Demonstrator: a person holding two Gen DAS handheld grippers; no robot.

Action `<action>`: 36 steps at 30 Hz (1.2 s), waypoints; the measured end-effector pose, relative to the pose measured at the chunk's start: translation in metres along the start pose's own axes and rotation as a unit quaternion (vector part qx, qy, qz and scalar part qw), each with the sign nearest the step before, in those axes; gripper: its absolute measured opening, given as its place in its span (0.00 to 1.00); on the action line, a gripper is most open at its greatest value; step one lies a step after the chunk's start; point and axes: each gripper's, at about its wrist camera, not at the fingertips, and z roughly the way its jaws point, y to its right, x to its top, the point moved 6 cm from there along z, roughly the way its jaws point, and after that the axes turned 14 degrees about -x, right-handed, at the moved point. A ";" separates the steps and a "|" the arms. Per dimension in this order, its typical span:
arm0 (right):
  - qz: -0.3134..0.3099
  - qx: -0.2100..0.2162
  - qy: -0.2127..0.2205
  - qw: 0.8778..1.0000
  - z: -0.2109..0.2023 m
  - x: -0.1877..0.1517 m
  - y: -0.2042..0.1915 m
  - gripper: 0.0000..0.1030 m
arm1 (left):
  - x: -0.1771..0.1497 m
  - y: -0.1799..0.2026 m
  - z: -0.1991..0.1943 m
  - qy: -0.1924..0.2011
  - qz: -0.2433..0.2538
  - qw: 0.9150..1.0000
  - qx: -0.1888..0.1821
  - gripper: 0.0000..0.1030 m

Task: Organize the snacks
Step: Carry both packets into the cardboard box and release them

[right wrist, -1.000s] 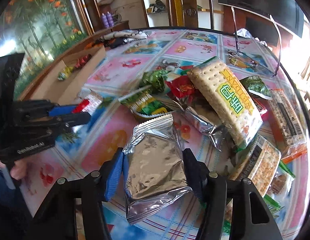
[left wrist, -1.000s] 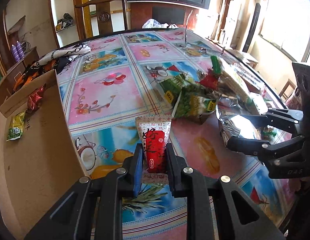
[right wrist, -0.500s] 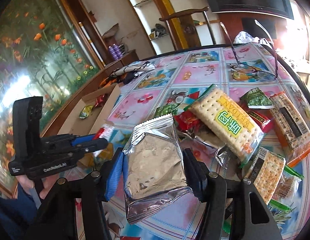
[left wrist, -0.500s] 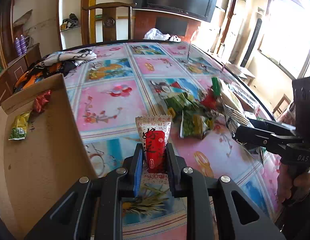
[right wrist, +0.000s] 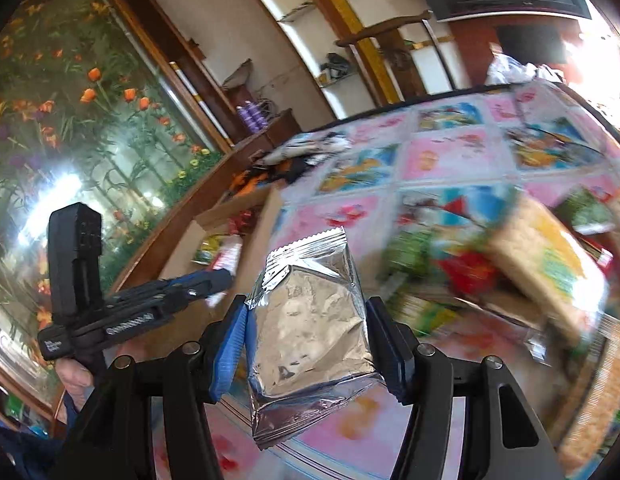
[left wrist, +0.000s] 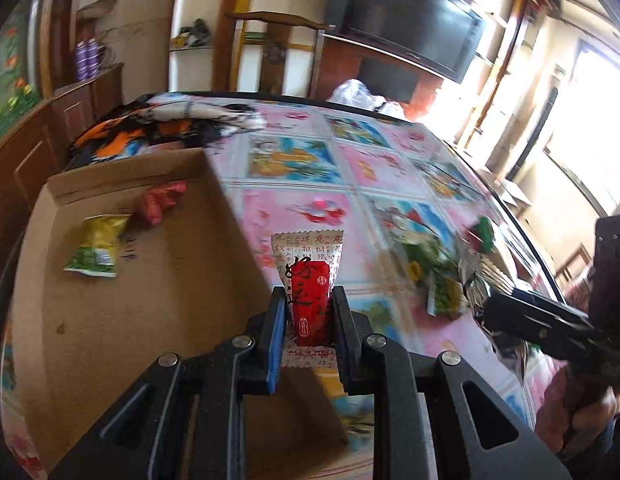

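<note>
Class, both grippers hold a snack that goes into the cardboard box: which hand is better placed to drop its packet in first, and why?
Left. The left gripper holds the red-and-white packet right at the cardboard box's edge. The right gripper, clamping the silver foil packet, looks farther from it, behind the left one.

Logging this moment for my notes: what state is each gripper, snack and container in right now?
left gripper: shut on red and white packet, off the table
right gripper: shut on silver foil packet, lifted
cardboard box: open, holding yellow-green packet and red wrapper
snack pile: loose on the table, blurred
</note>
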 end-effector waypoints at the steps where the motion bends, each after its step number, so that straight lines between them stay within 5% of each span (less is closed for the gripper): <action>1: 0.000 0.007 0.001 1.000 0.005 0.004 -0.011 0.62 | 0.002 -0.008 -0.003 0.003 -0.010 1.000 0.005 0.20; 7: 0.011 0.040 -0.011 0.999 0.039 0.026 -0.068 0.62 | 0.012 -0.062 -0.031 0.036 -0.067 0.996 0.038 0.20; 15: -0.002 0.035 -0.048 0.998 0.093 0.035 -0.124 0.62 | 0.000 -0.121 -0.032 0.011 -0.143 0.986 0.084 0.20; 29: 0.019 0.048 -0.119 0.992 0.152 0.021 -0.135 0.62 | -0.010 -0.123 -0.026 -0.021 -0.127 0.981 0.146 0.20; 36: -0.005 0.031 -0.108 0.994 0.156 0.022 -0.141 0.64 | -0.010 -0.123 -0.028 -0.022 -0.125 0.980 0.155 0.21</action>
